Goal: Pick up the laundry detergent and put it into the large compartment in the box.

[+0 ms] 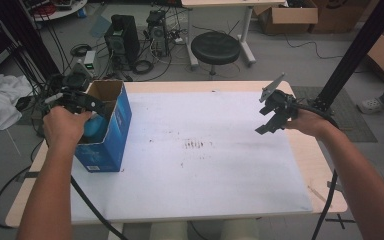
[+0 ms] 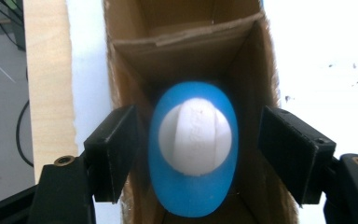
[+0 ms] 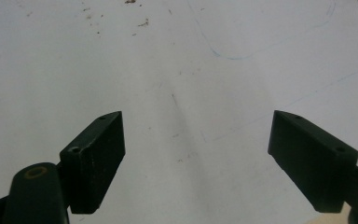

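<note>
My left gripper (image 2: 193, 154) stood spread around a blue bottle (image 2: 193, 149) in its box (image 2: 261, 70); smooth, probably slippery, best gripped mid-body. My right gripper (image 3: 193, 158) gaped empty.

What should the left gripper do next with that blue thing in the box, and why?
Probably close the left gripper gently on the blue and white object. Its jaws stand open on either side of the object, not touching it, while the object sits inside the open blue cardboard box. The right gripper hangs open above the white sheet, away from the box.
</note>
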### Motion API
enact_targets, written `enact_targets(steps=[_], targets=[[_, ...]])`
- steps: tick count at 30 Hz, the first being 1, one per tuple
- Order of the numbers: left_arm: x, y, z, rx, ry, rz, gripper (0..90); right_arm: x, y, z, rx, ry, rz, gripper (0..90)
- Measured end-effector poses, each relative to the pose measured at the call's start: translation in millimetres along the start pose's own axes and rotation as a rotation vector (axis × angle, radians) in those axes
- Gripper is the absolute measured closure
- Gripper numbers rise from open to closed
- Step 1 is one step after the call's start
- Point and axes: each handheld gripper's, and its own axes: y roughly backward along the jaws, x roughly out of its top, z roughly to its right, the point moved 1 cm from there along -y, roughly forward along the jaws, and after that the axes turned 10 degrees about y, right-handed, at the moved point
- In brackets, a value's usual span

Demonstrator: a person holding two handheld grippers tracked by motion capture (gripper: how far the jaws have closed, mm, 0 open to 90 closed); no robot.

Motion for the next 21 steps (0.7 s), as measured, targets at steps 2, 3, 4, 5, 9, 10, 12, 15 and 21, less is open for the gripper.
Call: enact_targets(steps=[2,3,4,5,9,10,12,15,21], targets=[[2.4,5.5,1.3,0.004,-0.012,0.007,30.3,-0.2,1.1,0.0,-0.001,-0.001,0.001,18.5],[3.7,8.2,2.0,0.005,-0.015,0.012,30.5,-0.3,1.6,0.1,-0.003,0.000,0.001,18.5],[5.1,11.1,2.7,0.001,-0.016,0.016,30.6,-0.4,2.0,0.3,-0.003,-0.001,0.001,18.5],[6.4,13.8,3.9,-0.002,-0.019,0.020,30.5,-0.5,2.3,0.3,-0.004,-0.001,0.002,18.5],[10.4,23.3,10.2,-0.023,-0.036,0.036,30.4,-0.5,2.5,-0.3,-0.004,-0.003,0.000,18.5],[11.1,25.3,11.9,-0.030,-0.043,0.039,29.8,-0.5,2.5,-0.4,-0.004,-0.003,0.000,18.5],[12.2,28.4,15.6,-0.046,-0.055,0.043,28.7,-0.3,2.7,-0.6,-0.003,-0.001,0.001,18.6],[12.9,30.9,22.4,-0.055,-0.081,0.044,26.7,-0.6,3.2,-0.8,-0.003,-0.003,0.001,18.7],[14.4,35.4,36.1,-0.074,-0.123,0.039,24.1,-0.7,4.3,-2.0,-0.004,-0.004,0.000,18.7]])
